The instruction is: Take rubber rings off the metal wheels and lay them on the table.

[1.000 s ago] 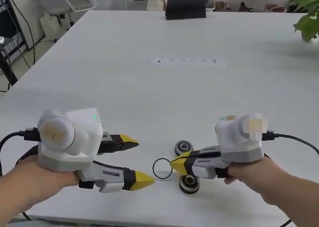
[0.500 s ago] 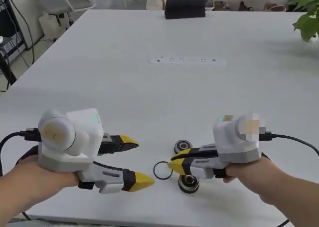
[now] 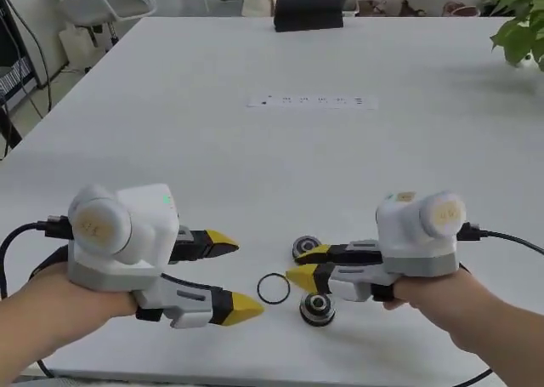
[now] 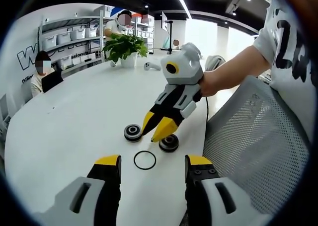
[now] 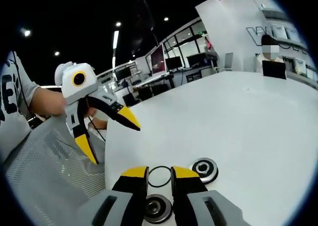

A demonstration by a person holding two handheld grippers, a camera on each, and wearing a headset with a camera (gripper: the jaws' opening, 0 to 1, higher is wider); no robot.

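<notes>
A thin black rubber ring (image 3: 273,288) lies flat on the white table (image 3: 255,166), just off the tips of my right gripper (image 3: 303,265), whose jaws stand slightly open with nothing between them. One metal wheel (image 3: 317,308) sits under that gripper's lower jaw; a second wheel (image 3: 304,247) lies just behind its upper jaw, partly hidden. My left gripper (image 3: 235,276) is wide open and empty, left of the ring. In the left gripper view the ring (image 4: 144,160) lies ahead of the jaws, with both wheels (image 4: 133,132) (image 4: 169,143) by the right gripper (image 4: 158,130). The right gripper view has the ring (image 5: 159,176) and wheels (image 5: 205,169) (image 5: 157,208).
A white power strip (image 3: 311,102) lies mid-table. A black laptop (image 3: 310,11) stands at the far edge with a person seated behind it. A green plant (image 3: 518,21) is at the far right, chairs (image 3: 110,0) at the far left. The near table edge is close.
The right gripper's jaws have parted a little and pulled slightly back from the ring, which now lies free on the table. The left gripper holds still. The head camera has shifted.
</notes>
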